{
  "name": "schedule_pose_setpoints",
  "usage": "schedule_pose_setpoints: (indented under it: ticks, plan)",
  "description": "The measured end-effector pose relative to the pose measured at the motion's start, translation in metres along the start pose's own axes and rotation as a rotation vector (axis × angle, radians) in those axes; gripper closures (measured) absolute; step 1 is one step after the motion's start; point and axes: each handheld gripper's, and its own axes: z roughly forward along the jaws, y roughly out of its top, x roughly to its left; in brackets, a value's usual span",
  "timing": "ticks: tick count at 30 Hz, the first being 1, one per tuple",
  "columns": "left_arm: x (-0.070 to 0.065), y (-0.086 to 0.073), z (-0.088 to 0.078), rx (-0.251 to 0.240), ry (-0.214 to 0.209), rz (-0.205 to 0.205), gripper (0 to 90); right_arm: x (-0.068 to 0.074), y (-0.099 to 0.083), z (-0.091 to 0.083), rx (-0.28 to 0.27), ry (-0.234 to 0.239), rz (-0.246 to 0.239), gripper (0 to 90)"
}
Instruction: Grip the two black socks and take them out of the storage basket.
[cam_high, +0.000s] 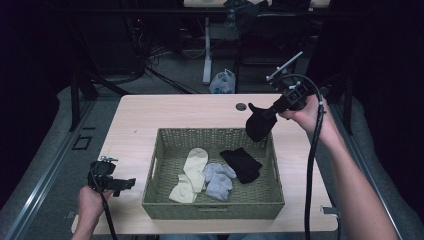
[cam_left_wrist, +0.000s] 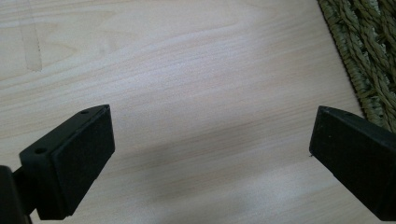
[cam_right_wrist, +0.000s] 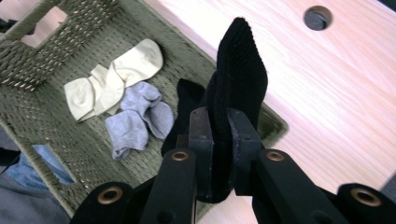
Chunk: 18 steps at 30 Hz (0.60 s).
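Right gripper (cam_high: 267, 116) clamped tight on a black sock (cam_right_wrist: 238, 88), held up over the basket's (cam_high: 165, 200) far right corner, clear of the weave, likely for lifting out. Left gripper (cam_high: 125, 184) parked wide open and empty over the tabletop's (cam_left_wrist: 196, 70) near left edge, just beside the basket, out of the way. Cream socks (cam_high: 192, 172), grey socks (cam_high: 219, 180) and another black sock (cam_high: 242, 164) lying on the basket floor.

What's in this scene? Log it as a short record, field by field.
surface: wooden table
container: green woven basket
in basket: cream socks, grey socks, black sock
right gripper: shut on a second black sock, held above the basket's far right corner
left gripper: open, nothing between the jaws, over bare table left of the basket
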Motion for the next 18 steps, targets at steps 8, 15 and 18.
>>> schedule_pose_setpoints:
  ticks: [8, 15, 18]
  plan:
    - [0.0, 0.001, 0.0, 0.001, 0.002, 0.003, 0.4, -0.019, -0.016, -0.019, -0.03, -0.031, 0.048, 82.3]
    - [0.0, 0.001, 0.0, 0.006, 0.0, 0.004, 0.4, -0.034, -0.032, -0.03, -0.052, -0.053, 0.083, 82.4]
    - [0.0, 0.001, 0.0, 0.006, 0.001, 0.003, 0.4, -0.043, -0.041, -0.035, -0.054, -0.074, 0.108, 82.4]
